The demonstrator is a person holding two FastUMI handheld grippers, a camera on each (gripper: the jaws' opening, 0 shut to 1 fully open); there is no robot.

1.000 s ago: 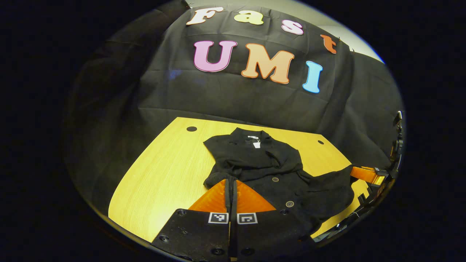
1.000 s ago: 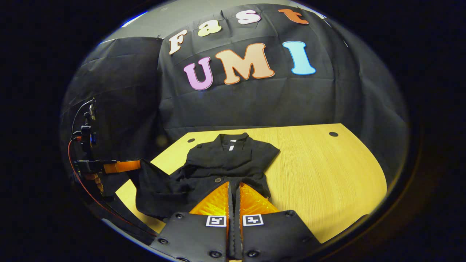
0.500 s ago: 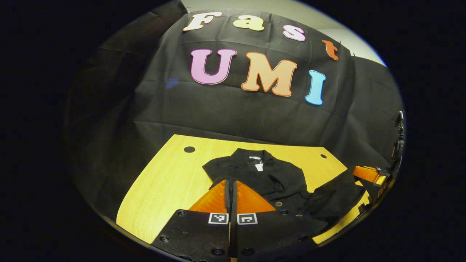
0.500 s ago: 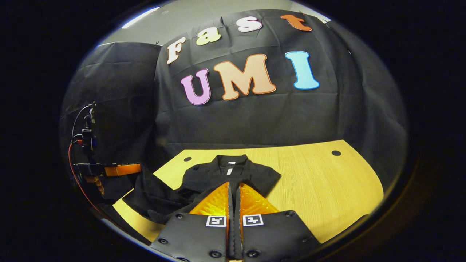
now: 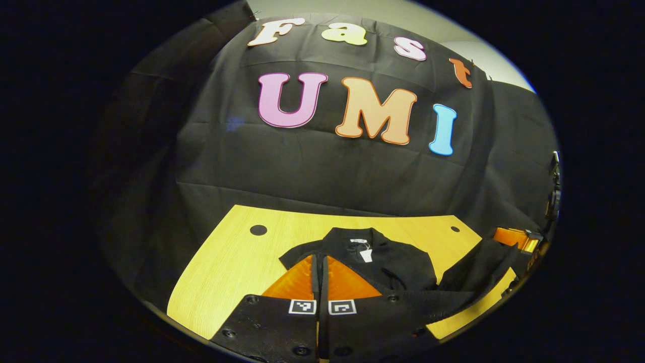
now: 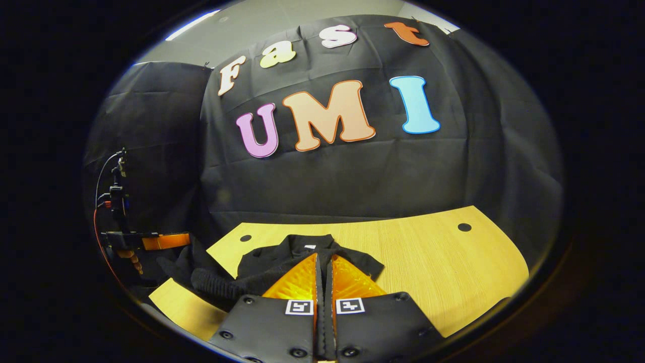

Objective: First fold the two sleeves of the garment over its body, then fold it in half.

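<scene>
Two grippers hold the black garment [image 5: 388,262] lifted by its hem above the yellow worktop [image 5: 227,267]. Left gripper [image 5: 319,262] and right gripper [image 6: 325,262] each have their fingers pressed together on cloth at lower centre. Its collar end lies on the worktop beyond.

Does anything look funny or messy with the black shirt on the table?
A bit. The black garment isn't flat: its near edge is lifted off the yellow table, bunched between both grippers. Nothing looks torn or spilled.
</scene>
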